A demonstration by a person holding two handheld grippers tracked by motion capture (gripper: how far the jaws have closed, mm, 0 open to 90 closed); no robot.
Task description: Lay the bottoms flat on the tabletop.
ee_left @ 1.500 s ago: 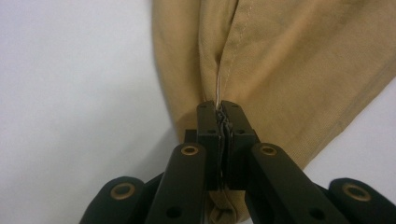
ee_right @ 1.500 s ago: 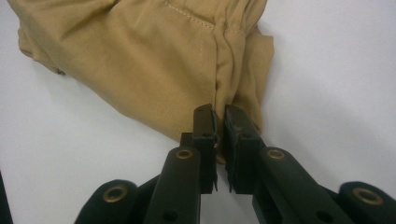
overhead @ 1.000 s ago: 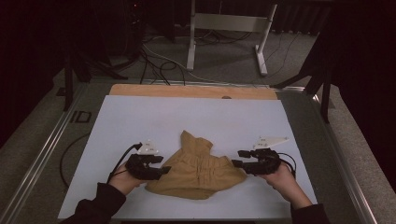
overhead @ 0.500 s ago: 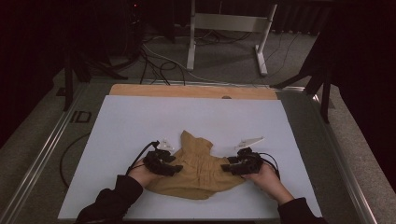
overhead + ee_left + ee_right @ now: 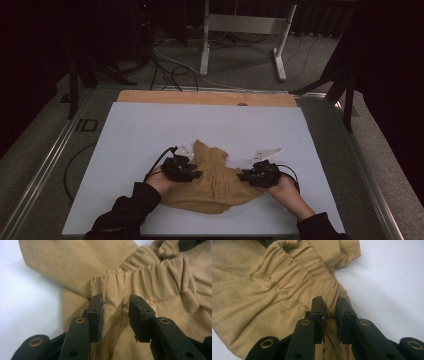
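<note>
A crumpled tan garment (image 5: 215, 186) with a gathered elastic band lies on the white table top (image 5: 150, 130), near the front middle. My left gripper (image 5: 193, 175) is at its left edge and my right gripper (image 5: 245, 176) at its right edge, both pointing inward. In the left gripper view the left gripper (image 5: 116, 307) is open, its jaws straddling the tan cloth (image 5: 150, 272) just below the gathered band. In the right gripper view the right gripper (image 5: 330, 308) has its jaws close together, pinching a fold of the cloth (image 5: 262, 297) at the band's end.
A wooden strip (image 5: 205, 97) runs along the table's far edge. Beyond it, on the floor, stand a metal frame (image 5: 240, 30) and loose cables (image 5: 165, 65). Metal rails (image 5: 45, 160) border the table on both sides. Bare white surface lies around the garment.
Both grippers have come inward from beside the garment onto its left and right edges. The right jaws have closed on a fold of cloth.
</note>
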